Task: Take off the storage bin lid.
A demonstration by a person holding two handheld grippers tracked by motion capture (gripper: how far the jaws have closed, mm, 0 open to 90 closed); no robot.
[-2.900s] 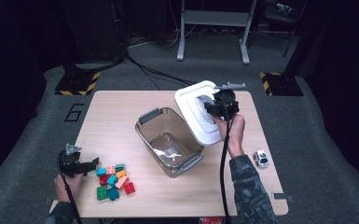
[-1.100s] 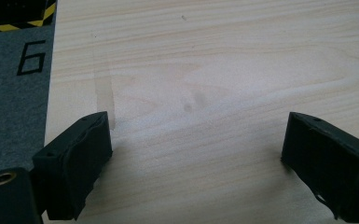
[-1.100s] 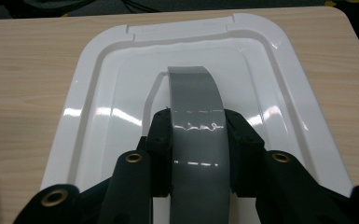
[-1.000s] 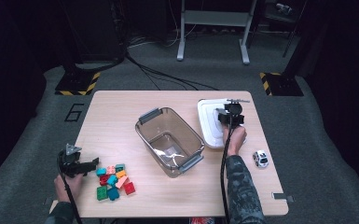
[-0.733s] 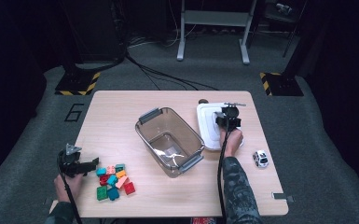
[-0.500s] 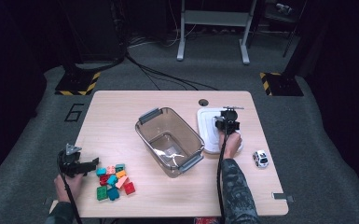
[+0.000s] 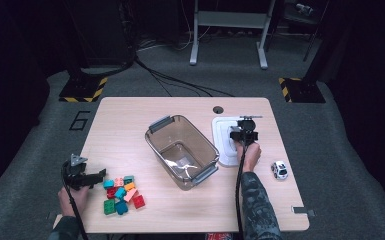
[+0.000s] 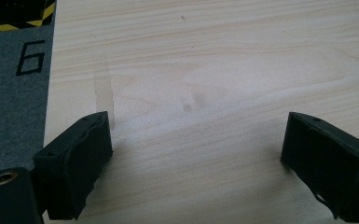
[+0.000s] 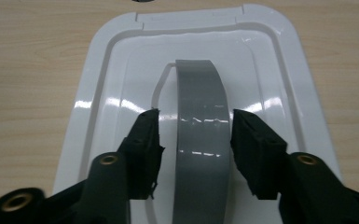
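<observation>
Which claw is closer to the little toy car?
The right claw. It sits over the white lid, just left of the toy car. The left claw is far across the table, beside the colored blocks.

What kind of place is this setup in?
Probably a lab or studio set up for recording: a lone wooden table on grey carpet, cables across the floor, and hazard-striped stand bases around it.

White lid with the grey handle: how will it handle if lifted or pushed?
The white lid looks like thin moulded plastic, so probably light and fairly stiff. Its glossy surface suggests it would slide easily on the wooden table if pushed. It lies flat, so it is unlikely to tip or roll; the arched grey handle seems the surest hold.
</observation>
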